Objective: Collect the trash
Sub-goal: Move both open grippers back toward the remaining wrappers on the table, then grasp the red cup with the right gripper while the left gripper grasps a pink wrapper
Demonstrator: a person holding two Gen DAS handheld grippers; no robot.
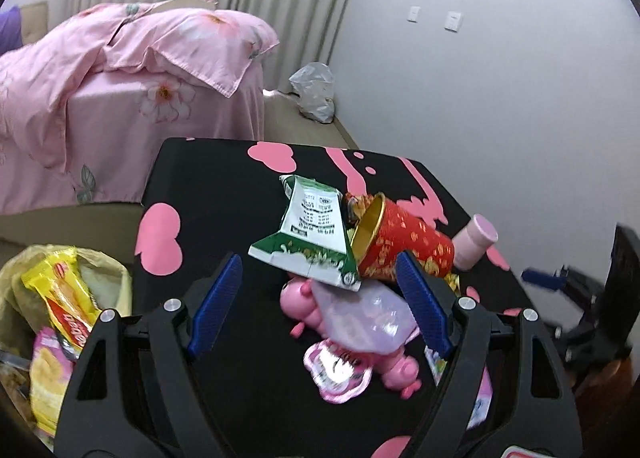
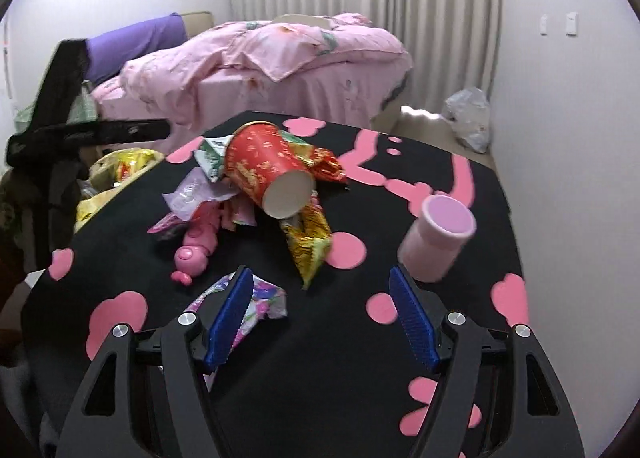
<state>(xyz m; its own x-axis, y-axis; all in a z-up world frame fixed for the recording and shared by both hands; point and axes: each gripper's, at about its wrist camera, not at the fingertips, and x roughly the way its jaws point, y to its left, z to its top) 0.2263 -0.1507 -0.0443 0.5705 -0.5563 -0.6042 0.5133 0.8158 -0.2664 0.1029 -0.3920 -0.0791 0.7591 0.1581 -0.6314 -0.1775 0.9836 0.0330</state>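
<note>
My left claw [image 1: 320,278] is spread wide with nothing between its blue pads [image 1: 218,302]; it hangs over the near side of the trash heap on the worktop [image 1: 192,186]. My right claw [image 2: 322,290] is spread as well and holds nothing.

I take the red cup [image 2: 264,170] as my landmark. It lies on its side in the middle of the black, pink-spotted worktop, its base turned toward my right camera and its gold-lined mouth toward my left one. A crushed green-and-white carton [image 1: 308,238] leans against its mouth. Just in front of the carton I see a pink toy [image 1: 304,298] half under a lilac wrapper [image 1: 360,318], with a pink foil lid [image 1: 336,370] nearer still. A yellow snack bag [image 2: 310,246] sticks out from under the cup's base. Right of the cup, well apart, 1 pale pink jar [image 2: 436,238] stands tilted. A crumpled printed wrapper [image 2: 256,302] lies beside my right claw's left pad.

Left of the cup, off the worktop's edge, a bag [image 1: 108,270] holds yellow packets [image 1: 60,290]. Beyond the cup is a bed [image 2: 280,58] with pink bedding.
</note>
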